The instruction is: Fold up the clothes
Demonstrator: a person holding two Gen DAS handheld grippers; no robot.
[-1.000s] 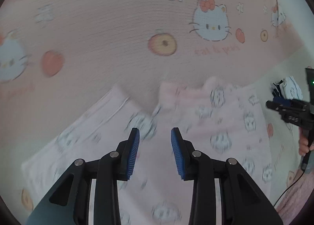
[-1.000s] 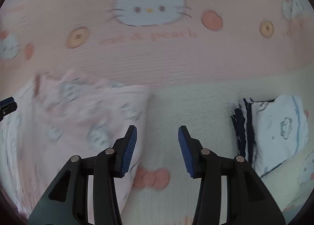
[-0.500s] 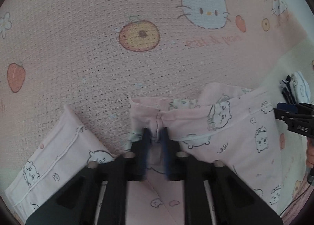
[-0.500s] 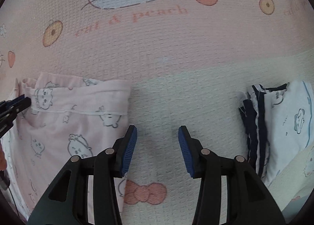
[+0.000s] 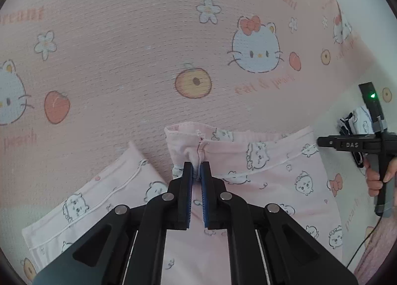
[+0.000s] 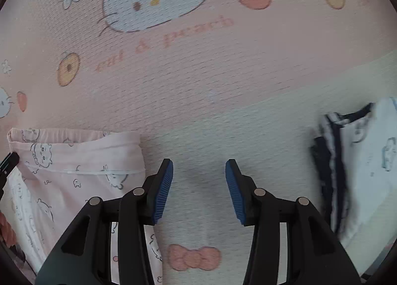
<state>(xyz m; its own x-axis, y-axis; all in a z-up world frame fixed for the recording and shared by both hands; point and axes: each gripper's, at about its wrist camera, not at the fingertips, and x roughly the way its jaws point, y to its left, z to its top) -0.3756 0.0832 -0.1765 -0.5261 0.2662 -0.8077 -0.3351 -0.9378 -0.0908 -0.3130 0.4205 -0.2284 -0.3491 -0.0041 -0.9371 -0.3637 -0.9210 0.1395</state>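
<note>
— So, where is the garment?

— The pink pyjama bottoms (image 5: 268, 175), printed with little cartoon animals, lie on the pink cartoon-cat bedspread (image 5: 124, 49). In the left wrist view the waistband end points away from the camera, and one leg (image 5: 82, 205) spreads off to the lower left.

— And the left gripper (image 5: 196, 173)?

— Its blue pads are pressed together on a fold of the pink cloth right at the centre seam, just below the waistband. The cloth bunches up between them.

— The right gripper (image 6: 199, 168)?

— Its jaws stand apart with nothing between them, only the pale cream part of the bedspread below. The pyjama bottoms (image 6: 74, 160) lie just to its left in its own view; the left finger (image 6: 163, 185) overlaps their edge, but I cannot tell whether it touches.

— Anything else nearby?

— A folded white garment with navy trim (image 6: 359, 160) sits well off to the right. From the left wrist view you can see a hand (image 5: 377, 178) holding the right gripper's handle.
</note>
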